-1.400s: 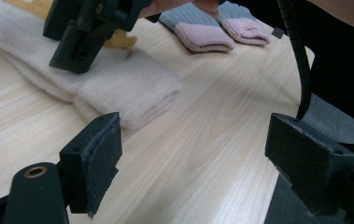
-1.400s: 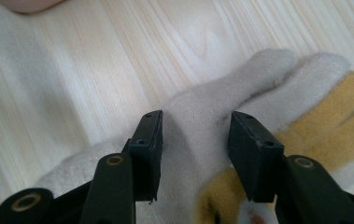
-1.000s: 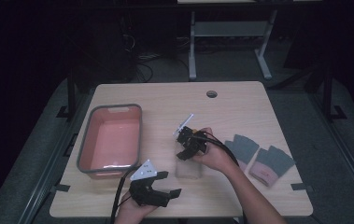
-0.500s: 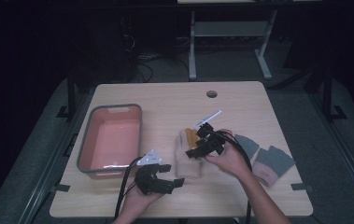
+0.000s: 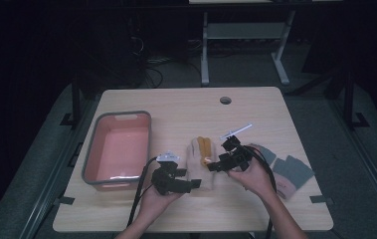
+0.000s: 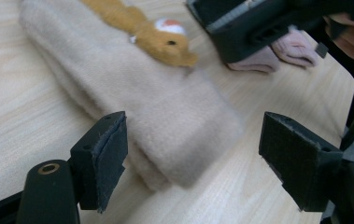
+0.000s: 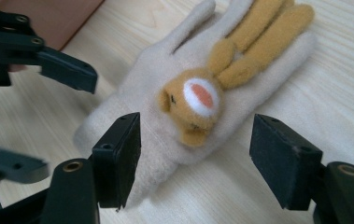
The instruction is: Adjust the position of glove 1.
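From the high view, a cream glove with a plush rabbit sewn on it (image 5: 199,160) lies flat in the middle of the wooden counter (image 5: 186,107), its long axis running near to far, with the cuff at the near end and the orange ears pointing away. The left tongs (image 5: 194,184) sit at the near left corner of the cuff, the right tongs (image 5: 211,167) at the glove's right edge, about level with the rabbit. Both are very close to it; I can't say from here that either touches. A grey-rimmed pink bin (image 5: 118,149) stands to the left, and a few more gloves (image 5: 288,172) lie off to the right.

In the left gripper view, the left tongs (image 6: 193,156) stand wide, having just narrowed a little, and the glove's cuff end (image 6: 174,126) lies between and beyond the jaws, not pinched. The glove stretches away up and to the left, so the jaws straddle its end.

In the right gripper view, the right tongs (image 7: 195,156) have just been opening and now stand wide with nothing pressed between them. The glove (image 7: 156,93) lies straight ahead, the rabbit's face (image 7: 194,102) almost centred between the jaws and the fingers running away to the upper right. To my eye the left tongs are better placed to take the cuff.
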The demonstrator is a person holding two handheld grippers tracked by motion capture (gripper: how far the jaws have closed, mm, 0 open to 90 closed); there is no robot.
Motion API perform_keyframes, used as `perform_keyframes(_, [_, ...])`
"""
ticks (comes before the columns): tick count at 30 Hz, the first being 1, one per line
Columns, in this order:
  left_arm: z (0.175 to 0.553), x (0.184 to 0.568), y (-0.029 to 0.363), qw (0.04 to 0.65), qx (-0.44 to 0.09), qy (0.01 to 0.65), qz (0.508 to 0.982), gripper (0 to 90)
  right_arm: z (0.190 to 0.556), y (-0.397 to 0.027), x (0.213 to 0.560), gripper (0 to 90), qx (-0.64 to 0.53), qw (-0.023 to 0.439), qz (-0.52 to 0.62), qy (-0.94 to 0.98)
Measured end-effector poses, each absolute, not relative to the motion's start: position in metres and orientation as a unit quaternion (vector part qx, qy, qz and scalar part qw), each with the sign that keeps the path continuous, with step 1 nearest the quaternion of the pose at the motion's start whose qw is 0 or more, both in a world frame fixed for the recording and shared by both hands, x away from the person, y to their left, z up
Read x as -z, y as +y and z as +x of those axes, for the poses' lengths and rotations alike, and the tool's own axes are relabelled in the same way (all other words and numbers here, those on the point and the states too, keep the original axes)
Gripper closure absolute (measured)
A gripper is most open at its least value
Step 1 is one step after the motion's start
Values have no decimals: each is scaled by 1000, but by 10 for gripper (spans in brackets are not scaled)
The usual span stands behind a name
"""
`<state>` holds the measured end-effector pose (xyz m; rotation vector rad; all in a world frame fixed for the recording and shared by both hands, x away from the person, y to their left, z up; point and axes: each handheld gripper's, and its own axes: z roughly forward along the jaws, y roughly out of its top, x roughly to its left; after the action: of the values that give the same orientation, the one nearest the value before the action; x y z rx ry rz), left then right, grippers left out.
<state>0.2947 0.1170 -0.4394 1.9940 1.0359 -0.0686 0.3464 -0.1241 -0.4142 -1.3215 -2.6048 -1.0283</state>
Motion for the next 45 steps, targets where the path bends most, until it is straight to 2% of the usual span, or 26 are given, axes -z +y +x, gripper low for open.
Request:
perform_keyframes(8, [304,448,117,410,61,449,792,279,343,-129,426,341,338,35,-448,-827])
perform_keyframes(16, [304,456,113,386,60,455,800,317,343,-131,439,351,344,62,-472,-809])
perform_keyframes(23, [307,460,113,379,73,459,801,381,345,-132,448,400,349,82,-497,-790])
perform_keyframes(31, [312,461,116,392,96,474,783,400,348,-127,453,467,358,93,-514,-774])
perform_keyframes(40, [312,464,115,391,88,464,790,528,349,-123,461,495,356,95,-529,-765])
perform_keyframes(45, [313,465,115,391,96,467,787,562,347,-119,462,537,358,92,-533,-761])
